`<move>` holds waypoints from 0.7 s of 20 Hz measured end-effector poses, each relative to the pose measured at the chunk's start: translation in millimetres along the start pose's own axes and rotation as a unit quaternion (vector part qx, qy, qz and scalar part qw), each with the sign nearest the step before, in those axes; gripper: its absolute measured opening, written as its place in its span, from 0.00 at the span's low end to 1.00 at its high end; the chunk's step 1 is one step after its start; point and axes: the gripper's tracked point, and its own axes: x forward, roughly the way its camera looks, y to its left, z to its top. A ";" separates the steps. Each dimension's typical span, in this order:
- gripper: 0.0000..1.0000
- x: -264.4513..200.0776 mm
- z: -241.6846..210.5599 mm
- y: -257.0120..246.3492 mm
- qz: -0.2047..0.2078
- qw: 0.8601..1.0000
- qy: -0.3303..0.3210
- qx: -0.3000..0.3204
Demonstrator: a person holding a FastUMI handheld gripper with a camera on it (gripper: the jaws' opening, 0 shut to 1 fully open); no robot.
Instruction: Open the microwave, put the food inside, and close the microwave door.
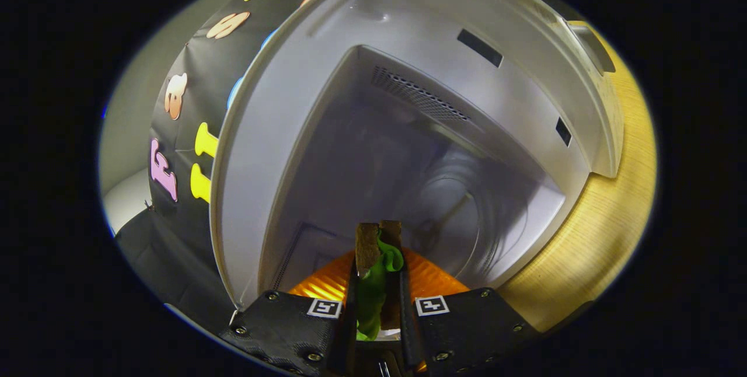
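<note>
Off to the left hangs the black cloth wall [187, 132] of the booth, and right beside it the microwave [274, 103] stands with its door already out of the way, so the pale cavity [373, 178] gapes straight ahead of the tool. Low in the middle, the tool [379, 237] is clenched on the food [379, 283], a soft green piece squeezed between both fingers [366, 248], with an orange ridged dish or tray [327, 283] showing just beneath and to either side; whether the green piece rests on that orange part or belongs to it I cannot tell. The tips sit at the cavity's mouth, pointed inward, which I take to mean the load is being carried in rather than set down yet. Further right, inside, the round glass turntable [461, 213] waits on the cavity floor, the sensible place for the food to land. A vent grille [420, 94] lines the cavity's inner wall above it. Past the microwave's right edge the wooden worktop [607, 213] shows, bearing the oven. The door remains to be closed, by my reckoning.
</note>
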 end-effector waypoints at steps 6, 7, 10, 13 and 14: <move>0.32 10.7 3.0 -18.5 -0.031 0.999 -0.010 -0.021; 0.37 10.0 3.0 -22.4 -0.043 0.999 -0.009 -0.026; 0.65 1.7 6.6 -28.0 -0.063 0.997 0.000 -0.051; 0.97 -13.8 7.4 -30.1 -0.075 0.994 0.016 -0.076; 0.97 -21.7 10.2 -29.4 -0.079 0.993 0.018 -0.088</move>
